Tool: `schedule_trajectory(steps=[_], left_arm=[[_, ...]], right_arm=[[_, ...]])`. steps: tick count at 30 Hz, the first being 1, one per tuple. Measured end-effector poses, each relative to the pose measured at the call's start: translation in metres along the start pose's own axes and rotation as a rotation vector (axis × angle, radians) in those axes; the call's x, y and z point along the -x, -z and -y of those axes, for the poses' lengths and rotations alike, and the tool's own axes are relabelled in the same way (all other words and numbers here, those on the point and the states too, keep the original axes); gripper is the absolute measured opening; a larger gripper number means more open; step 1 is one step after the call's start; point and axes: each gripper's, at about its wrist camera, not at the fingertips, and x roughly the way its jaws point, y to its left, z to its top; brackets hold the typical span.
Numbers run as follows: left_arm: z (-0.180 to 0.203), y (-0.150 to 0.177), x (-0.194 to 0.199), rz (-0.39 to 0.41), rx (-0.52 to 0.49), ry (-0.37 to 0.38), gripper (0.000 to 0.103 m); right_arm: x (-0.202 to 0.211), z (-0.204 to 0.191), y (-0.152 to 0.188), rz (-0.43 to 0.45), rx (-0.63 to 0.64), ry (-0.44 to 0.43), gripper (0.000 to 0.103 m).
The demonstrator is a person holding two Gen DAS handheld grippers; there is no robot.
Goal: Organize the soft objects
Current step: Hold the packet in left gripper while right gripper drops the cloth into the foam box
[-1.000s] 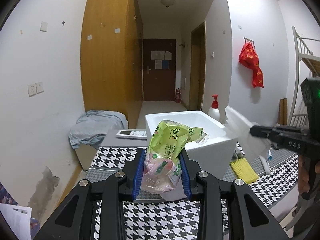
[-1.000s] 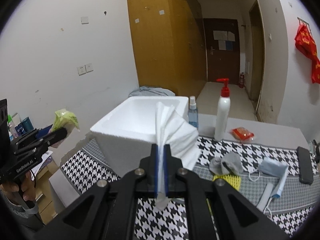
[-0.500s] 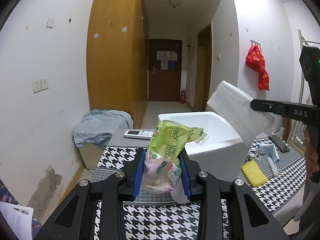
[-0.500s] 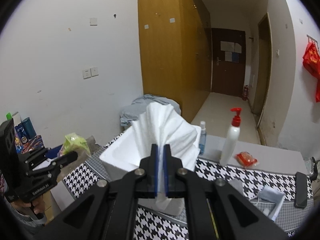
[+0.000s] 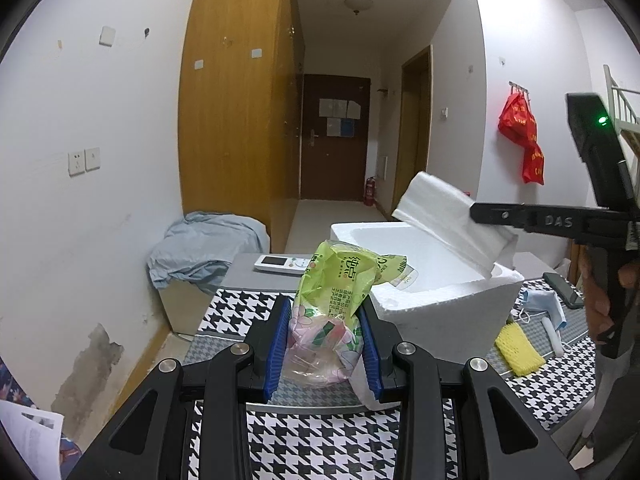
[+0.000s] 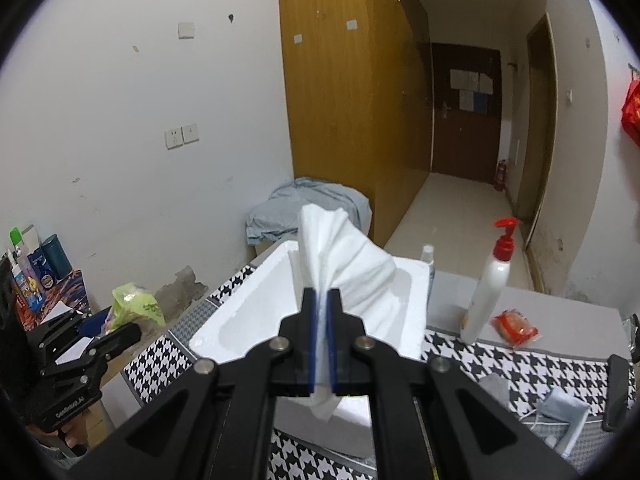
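Note:
My left gripper (image 5: 325, 344) is shut on a green and pink plastic tissue pack (image 5: 334, 304), held above the houndstooth table just left of the white foam box (image 5: 448, 300). My right gripper (image 6: 320, 344) is shut on a stack of white tissues (image 6: 344, 252) and holds it over the foam box (image 6: 240, 320). From the left wrist view the tissues (image 5: 444, 216) hang above the box's right rim, with the right gripper (image 5: 480, 214) at the far right. The left gripper (image 6: 120, 332) with the tissue pack (image 6: 134, 308) shows at the left of the right wrist view.
On the table right of the box lie a yellow sponge (image 5: 518, 350), a blue face mask (image 5: 546, 306), a grey cloth (image 6: 494, 386), a black phone (image 6: 618, 390), a pump bottle (image 6: 490, 284) and a red packet (image 6: 516, 328). A remote (image 5: 282, 264) lies behind.
My right gripper has carried the tissues lower and closer over the foam box opening. My left gripper has kept hold of the tissue pack and shifted only slightly.

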Motion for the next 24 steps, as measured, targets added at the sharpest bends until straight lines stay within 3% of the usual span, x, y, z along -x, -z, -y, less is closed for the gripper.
schedule_trajectory(steps=[18, 20, 23, 24], left_arm=[[0.003, -0.004, -0.004, 0.01, -0.021, 0.001, 0.035], [0.004, -0.003, -0.005, 0.008, -0.027, 0.003, 0.035], [0.004, -0.005, -0.006, 0.008, -0.026, 0.012, 0.035], [0.004, -0.005, -0.006, 0.006, -0.027, 0.014, 0.035]], right_arm=[[-0.045, -0.001, 0.009, -0.114, 0.011, -0.009, 0.011], [-0.046, -0.003, 0.01, -0.118, 0.018, -0.003, 0.021], [-0.042, -0.003, 0.011, -0.094, 0.014, 0.011, 0.063], [-0.04, -0.002, 0.01, -0.081, 0.008, 0.011, 0.069]])
